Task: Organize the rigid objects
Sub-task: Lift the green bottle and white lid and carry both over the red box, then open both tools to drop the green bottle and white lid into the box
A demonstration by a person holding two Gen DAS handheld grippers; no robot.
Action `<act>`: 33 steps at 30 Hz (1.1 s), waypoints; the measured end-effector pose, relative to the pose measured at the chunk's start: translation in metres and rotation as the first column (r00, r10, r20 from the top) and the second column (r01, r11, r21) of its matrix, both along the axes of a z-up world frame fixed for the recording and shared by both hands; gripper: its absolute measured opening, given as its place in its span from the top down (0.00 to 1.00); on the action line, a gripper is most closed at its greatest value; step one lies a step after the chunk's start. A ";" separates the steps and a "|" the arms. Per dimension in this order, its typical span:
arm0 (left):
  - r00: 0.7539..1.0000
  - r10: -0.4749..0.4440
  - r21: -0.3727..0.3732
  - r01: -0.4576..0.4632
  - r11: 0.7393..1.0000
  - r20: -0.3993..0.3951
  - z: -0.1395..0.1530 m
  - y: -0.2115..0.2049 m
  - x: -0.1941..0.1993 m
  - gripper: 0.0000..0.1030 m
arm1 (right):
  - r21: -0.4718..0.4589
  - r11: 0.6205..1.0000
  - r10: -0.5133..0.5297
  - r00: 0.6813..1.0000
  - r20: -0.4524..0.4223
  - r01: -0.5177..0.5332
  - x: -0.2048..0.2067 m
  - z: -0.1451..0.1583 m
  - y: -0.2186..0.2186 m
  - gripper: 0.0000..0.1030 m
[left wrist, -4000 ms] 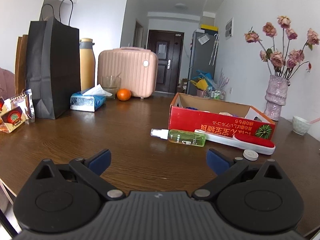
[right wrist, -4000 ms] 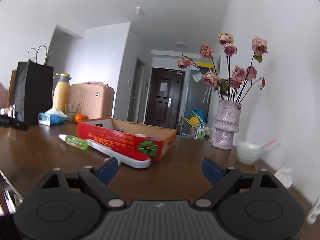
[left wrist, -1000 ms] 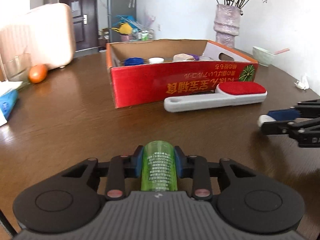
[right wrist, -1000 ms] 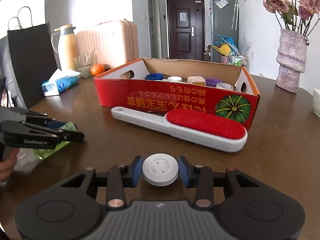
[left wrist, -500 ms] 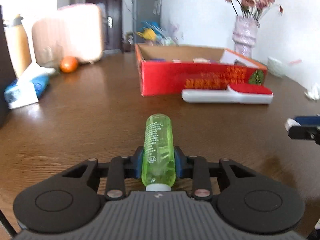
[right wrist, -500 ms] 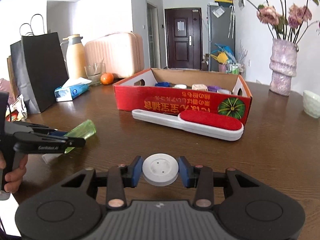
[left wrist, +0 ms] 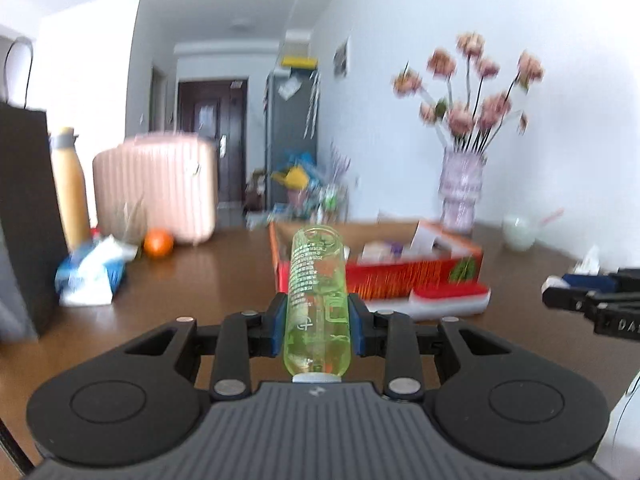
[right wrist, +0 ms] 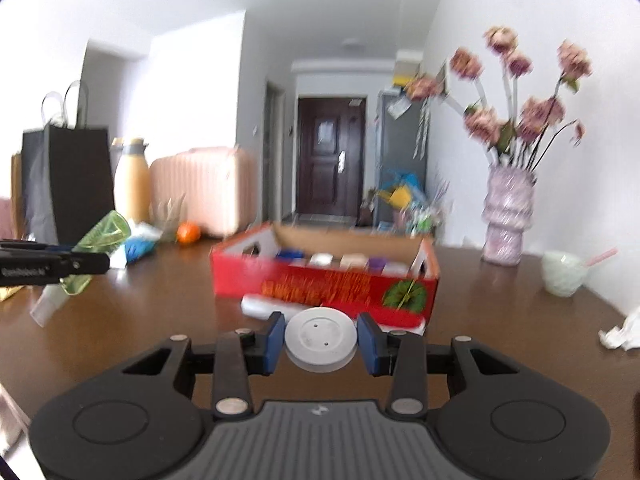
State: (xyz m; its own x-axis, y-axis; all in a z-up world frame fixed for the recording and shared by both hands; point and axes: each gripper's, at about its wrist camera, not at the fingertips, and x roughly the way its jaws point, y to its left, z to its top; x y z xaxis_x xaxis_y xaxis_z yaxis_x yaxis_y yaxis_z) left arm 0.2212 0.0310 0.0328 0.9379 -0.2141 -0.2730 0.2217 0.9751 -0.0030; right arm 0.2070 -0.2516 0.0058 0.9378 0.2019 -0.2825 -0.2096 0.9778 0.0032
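left wrist view: the left gripper (left wrist: 318, 322) is clenched on a green bottle (left wrist: 318, 300). both blue fingers (left wrist: 276, 326) press the bottle's sides, its clear base points forward and its white cap end sits toward the camera. the bottle is held above the tabletop (left wrist: 192, 280), in front of the red cardboard box (left wrist: 400, 276). a lint brush (left wrist: 452, 300) with a red pad lies on the tabletop against the box's front wall. the right gripper (left wrist: 560, 294) shows at the right edge.

right wrist view: the right gripper (right wrist: 320, 342) is clenched on a white round disc (right wrist: 320, 338), blue fingers (right wrist: 368, 344) on its opposite edges, above the tabletop and near the box (right wrist: 320, 284). small items fill the box; their kind is blurred. a vase (right wrist: 506, 216) and a pale bowl (right wrist: 564, 274) stand to the box's right.
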 end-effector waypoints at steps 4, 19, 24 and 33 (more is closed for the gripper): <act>0.999 -0.022 -0.002 0.022 1.000 0.034 0.021 -0.003 0.026 0.70 | 0.011 1.000 -0.022 0.999 0.042 0.021 0.015 0.016 -0.007 0.63; 0.966 -0.130 0.050 0.145 0.988 -0.222 0.021 -0.044 0.250 0.70 | 0.038 0.999 -0.021 0.987 -0.162 0.028 0.220 0.030 -0.038 0.63; 0.914 -0.154 0.012 0.171 0.985 -0.375 -0.003 -0.057 0.323 0.69 | 0.011 0.999 -0.032 0.947 -0.319 0.037 0.294 0.010 -0.042 0.63; 0.873 -0.161 0.069 0.216 0.974 -0.461 -0.049 -0.088 0.371 0.69 | -0.090 0.996 -0.056 0.920 -0.388 0.022 0.344 -0.030 -0.031 0.64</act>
